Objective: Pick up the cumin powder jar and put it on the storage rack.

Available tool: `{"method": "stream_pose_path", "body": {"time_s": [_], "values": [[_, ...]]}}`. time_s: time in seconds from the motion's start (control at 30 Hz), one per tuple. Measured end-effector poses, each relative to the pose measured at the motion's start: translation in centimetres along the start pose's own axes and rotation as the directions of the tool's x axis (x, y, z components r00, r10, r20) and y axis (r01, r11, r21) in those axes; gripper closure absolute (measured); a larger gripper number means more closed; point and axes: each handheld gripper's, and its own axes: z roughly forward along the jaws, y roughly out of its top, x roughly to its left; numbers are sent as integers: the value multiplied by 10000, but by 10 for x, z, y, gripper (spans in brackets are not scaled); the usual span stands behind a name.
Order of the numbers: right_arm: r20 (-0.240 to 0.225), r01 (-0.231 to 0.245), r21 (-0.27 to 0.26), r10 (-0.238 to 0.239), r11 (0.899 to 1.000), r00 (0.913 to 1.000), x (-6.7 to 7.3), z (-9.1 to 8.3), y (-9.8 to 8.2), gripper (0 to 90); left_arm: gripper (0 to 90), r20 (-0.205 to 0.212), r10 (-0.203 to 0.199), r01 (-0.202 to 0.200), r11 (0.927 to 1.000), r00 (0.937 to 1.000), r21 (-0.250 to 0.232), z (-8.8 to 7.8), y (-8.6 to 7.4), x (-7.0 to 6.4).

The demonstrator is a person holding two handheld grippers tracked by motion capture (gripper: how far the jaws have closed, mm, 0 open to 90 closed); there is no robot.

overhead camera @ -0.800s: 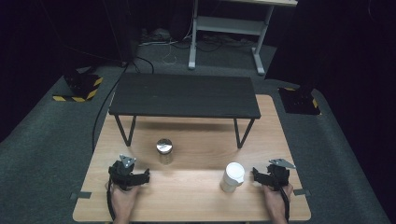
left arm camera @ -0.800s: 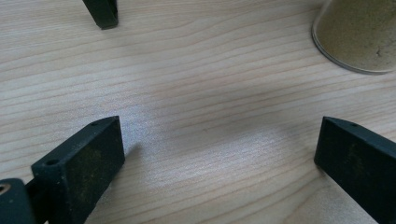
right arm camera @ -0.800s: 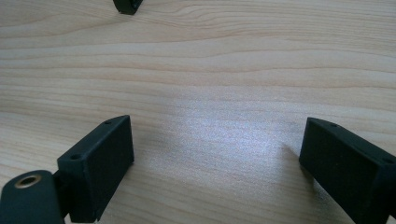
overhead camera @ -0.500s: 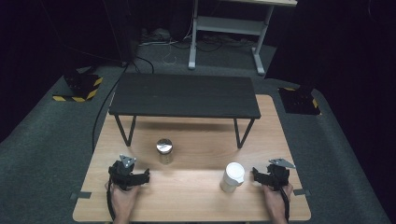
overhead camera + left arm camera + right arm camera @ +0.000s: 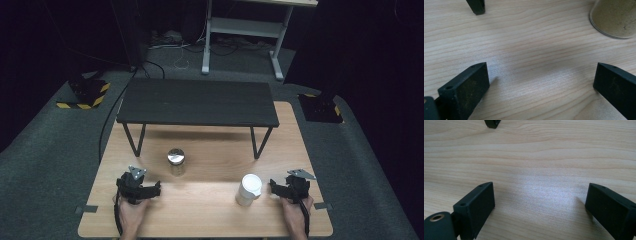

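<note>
The left tongs (image 5: 150,189) rest low over the pale wooden bench (image 5: 210,220) with the jaws spread wide and nothing between them; in the left gripper view bare wood grain lies between the two black pads. The right tongs (image 5: 278,188) sit the same way, jaws wide apart and empty, with bare wood between them in the right gripper view as well.

Just beside the right tongs, on the side toward the left tongs, stands a white, lidded cylindrical plastic jar (image 5: 248,190), upright and apart from the jaws. Ahead of the left tongs and toward the right ones stands a small glass jar with a shiny metal lid (image 5: 176,161), holding something tan; its lower wall shows in the left gripper view (image 5: 614,20). Beyond both jars, a low black shelf on thin metal legs (image 5: 197,102) spans the bench.

The step in hand looks like a first reach. To do it well, each pair of tongs should approach level, straddle the jar's middle below the lid, and close squarely so the jar does not tip.
</note>
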Motion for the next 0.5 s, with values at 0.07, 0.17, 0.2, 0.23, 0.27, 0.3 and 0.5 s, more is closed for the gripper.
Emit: {"method": "stream_pose_path", "body": {"time_s": [0.07, 0.17, 0.2, 0.23, 0.27, 0.3, 0.5], "values": [[-27, 8, 29, -8, 10000, 10000, 0, 0, 1, 71, 3, 59, 137, -137, 9998, 9999, 106, -1, 1, 0], [-49, 23, 49, -23, 10000, 10000, 0, 0, 1, 64, 2, 193, 27, -29, 10000, 9998, 79, -2, 0, -1], [-79, 54, 53, -54, 10000, 10000, -1, 1, 1, 57, 3, 347, 124, -132, 9996, 9993, 230, -4, 1, -1], [-93, 56, 77, -56, 10000, 9999, -1, 1, 2, 52, 2, 417, 119, -128, 9997, 9991, 223, -4, 1, -1], [-111, 59, 96, -58, 9999, 9999, -1, 1, 2, 47, 3, 503, 201, -217, 9993, 9985, 305, -5, 2, -2], [-111, 59, 96, -58, 9999, 9999, -1, 1, 2, 47, 2, 503, 201, -217, 9993, 9985, 305, -5, 2, -2], [-146, 118, 114, -116, 9999, 9998, -1, 1, 3, 40, 3, 951, 261, -294, 9990, 9951, 335, -9, 2, -4]]}}
